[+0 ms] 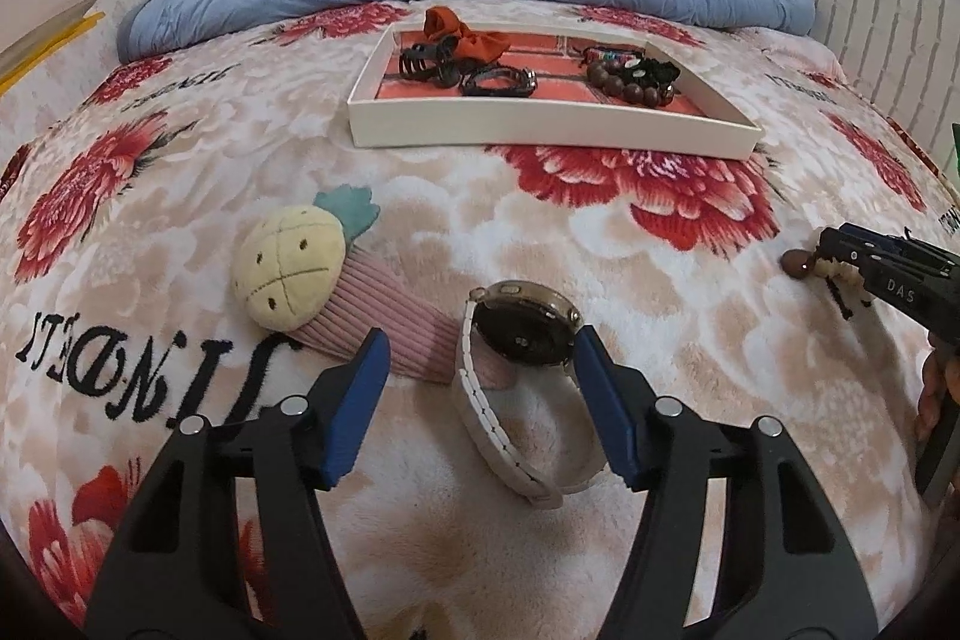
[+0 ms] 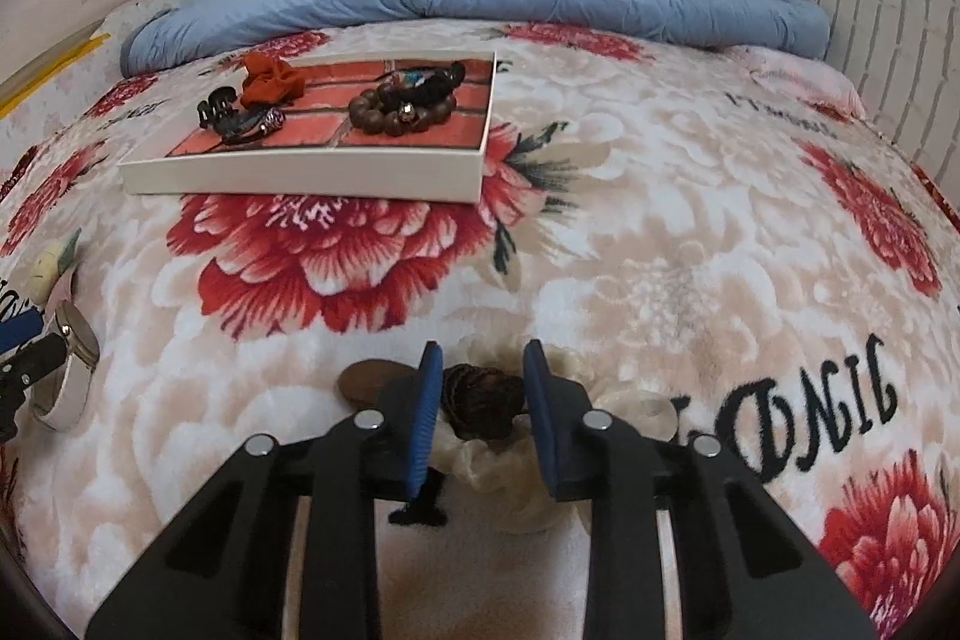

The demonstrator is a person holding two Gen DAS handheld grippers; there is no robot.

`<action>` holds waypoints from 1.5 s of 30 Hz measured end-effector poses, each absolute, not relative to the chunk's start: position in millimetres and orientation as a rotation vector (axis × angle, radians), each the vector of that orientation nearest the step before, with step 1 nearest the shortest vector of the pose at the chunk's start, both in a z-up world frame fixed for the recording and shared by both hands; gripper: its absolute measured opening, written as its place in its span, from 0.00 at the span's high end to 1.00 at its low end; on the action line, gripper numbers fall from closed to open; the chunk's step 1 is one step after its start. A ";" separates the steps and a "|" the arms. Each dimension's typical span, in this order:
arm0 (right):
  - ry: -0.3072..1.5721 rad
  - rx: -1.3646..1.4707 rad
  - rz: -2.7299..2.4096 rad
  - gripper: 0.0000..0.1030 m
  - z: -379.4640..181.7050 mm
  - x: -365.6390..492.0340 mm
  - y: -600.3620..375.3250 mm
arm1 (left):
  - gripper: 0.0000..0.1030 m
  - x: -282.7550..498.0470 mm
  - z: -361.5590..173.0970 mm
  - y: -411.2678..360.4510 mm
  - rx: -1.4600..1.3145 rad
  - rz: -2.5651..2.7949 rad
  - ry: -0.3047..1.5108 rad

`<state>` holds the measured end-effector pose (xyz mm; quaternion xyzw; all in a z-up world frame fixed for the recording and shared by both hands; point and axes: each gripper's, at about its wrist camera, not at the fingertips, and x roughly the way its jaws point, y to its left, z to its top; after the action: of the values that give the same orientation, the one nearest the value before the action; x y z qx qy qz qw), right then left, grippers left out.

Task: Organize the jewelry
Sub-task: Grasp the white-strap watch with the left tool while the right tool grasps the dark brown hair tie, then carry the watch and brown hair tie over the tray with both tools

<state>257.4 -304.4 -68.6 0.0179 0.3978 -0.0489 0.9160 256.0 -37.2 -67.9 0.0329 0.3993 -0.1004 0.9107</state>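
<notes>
- Left gripper fingers are spread around the watch, right pad touching its case.
- Right gripper fingers are closed in around a brown bead; contact can't be told.
- Tray is seen at 12 o'clock.

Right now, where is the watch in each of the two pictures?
Left wrist view: the watch lies low in the middle, between the left gripper jaws, beside the pineapple toy.
Right wrist view: the watch sits at the far left edge, partly cut off, by a blue jaw tip.
Shared landmark: the white tray of jewelry, upper middle in the left view, upper left in the right view.
</notes>
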 end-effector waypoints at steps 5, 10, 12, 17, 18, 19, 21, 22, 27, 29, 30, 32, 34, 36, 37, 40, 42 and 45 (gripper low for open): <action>0.845 0.050 -0.095 0.72 -73.4 259.0 -305.1 | 0.39 257.2 -70.8 -36.4 0.063 -0.214 0.837; 0.854 0.070 -0.091 0.72 -74.3 257.5 -307.1 | 0.42 255.7 -71.5 -34.1 0.044 -0.216 0.856; 0.858 0.073 -0.090 0.72 -74.2 256.9 -306.8 | 0.43 254.4 -72.1 -33.7 0.038 -0.219 0.862; 0.884 0.082 -0.074 0.70 -77.3 258.0 -306.8 | 0.45 254.7 -74.5 -33.6 0.036 -0.221 0.873; 0.881 0.093 -0.070 0.70 -77.3 257.4 -308.2 | 0.46 255.9 -75.5 -32.4 0.029 -0.222 0.880; 0.878 0.101 -0.067 0.70 -77.3 256.9 -309.5 | 0.49 256.8 -76.1 -31.0 0.020 -0.223 0.885; 0.873 0.118 -0.062 0.72 -76.9 255.4 -311.9 | 0.52 257.8 -76.8 -28.7 0.006 -0.224 0.891; 0.871 0.119 -0.061 0.72 -76.9 255.2 -311.5 | 0.53 258.6 -77.5 -27.8 -0.001 -0.226 0.895; 0.857 0.122 -0.056 0.75 -75.4 253.8 -311.7 | 0.62 259.5 -78.8 -27.1 -0.008 -0.230 0.902; 0.854 0.124 -0.054 0.75 -75.0 254.3 -312.1 | 0.65 260.4 -79.5 -26.5 -0.008 -0.228 0.907; 0.850 0.123 -0.055 0.75 -74.4 253.9 -311.8 | 0.72 260.6 -79.5 -26.5 -0.008 -0.229 0.908; 0.843 0.121 -0.054 0.75 -72.9 253.1 -311.6 | 0.80 260.3 -78.8 -27.7 -0.002 -0.228 0.909; 0.838 0.123 -0.053 0.75 -72.0 252.7 -311.9 | 0.82 259.6 -78.1 -29.5 0.009 -0.223 0.906; 0.830 0.122 -0.054 0.75 -70.2 251.9 -311.7 | 0.85 258.5 -77.1 -30.2 0.015 -0.221 0.901; 0.826 0.119 -0.054 0.75 -69.4 251.4 -311.4 | 0.88 258.0 -76.5 -30.3 0.015 -0.221 0.898; 0.809 0.103 -0.054 0.75 -64.9 249.7 -308.7 | 0.95 257.0 -74.2 -31.4 0.017 -0.234 0.893; 0.793 0.094 -0.050 0.75 -61.2 247.9 -307.1 | 0.95 254.1 -71.2 -32.0 0.015 -0.243 0.882; 0.783 0.083 -0.049 0.75 -57.4 248.0 -305.4 | 0.95 251.0 -66.2 -33.5 0.021 -0.251 0.861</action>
<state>248.0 -305.4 -57.4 0.0403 0.3816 -0.0236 0.9232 251.0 -33.5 -66.2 0.0101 0.4160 -0.1216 0.9011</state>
